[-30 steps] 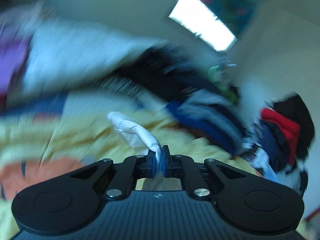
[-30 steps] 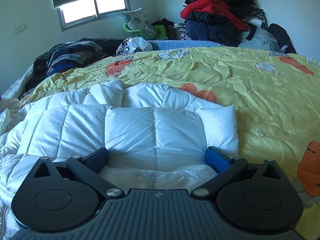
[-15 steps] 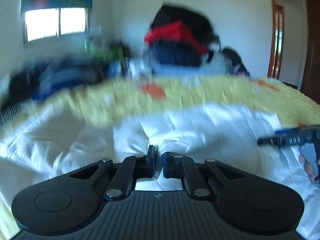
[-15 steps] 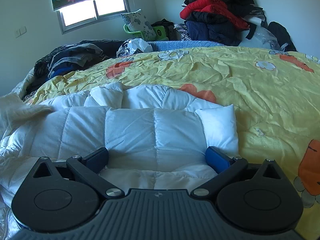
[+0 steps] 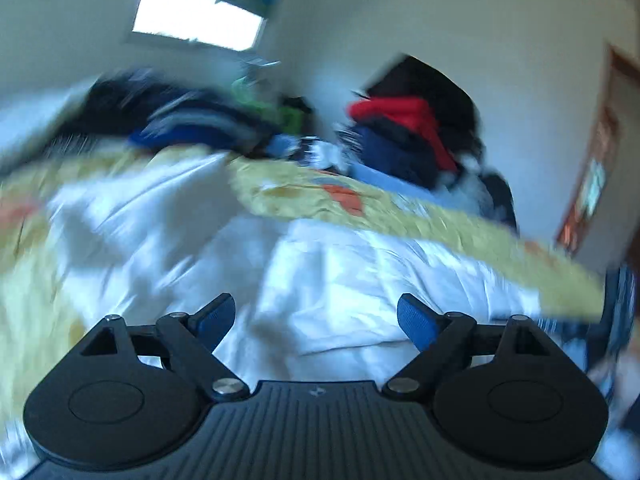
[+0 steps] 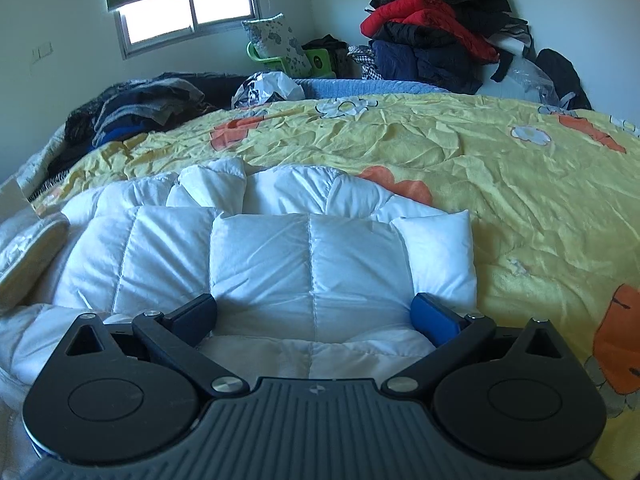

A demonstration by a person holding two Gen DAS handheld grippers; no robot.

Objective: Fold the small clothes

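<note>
Yellow bedspread (image 6: 460,160) with orange and white flower prints covers the bed, heavily creased; it is the work surface.

Right gripper (image 6: 314,316): jaws spread wide, nothing between them, blue pads either side of the near edge of the white quilted jacket (image 6: 280,256). Whether the pads touch the fabric cannot be told.

Left gripper (image 5: 316,318): jaws also spread wide and empty, above the same white jacket (image 5: 340,280). Left wrist view is strongly motion-blurred; detail is poor.

Jacket lies flat on the bedspread at the near side of the bed, puffy panels stitched in squares, one padded part folded out at its right edge.

Outward: dark clothes heap (image 6: 132,108) at the far left of the bed. Crumpled black-and-white bag (image 6: 268,88) and blue towel (image 6: 360,88) at the far edge. Against the far wall, a tall pile of coats (image 6: 436,40), red over navy and black. Green seat (image 6: 288,58) with a printed cushion in the corner. Window (image 6: 188,12) under a flower-print blind, bright. Walls pale. Wooden door frame (image 5: 592,184) at the right in the left wrist view.
</note>
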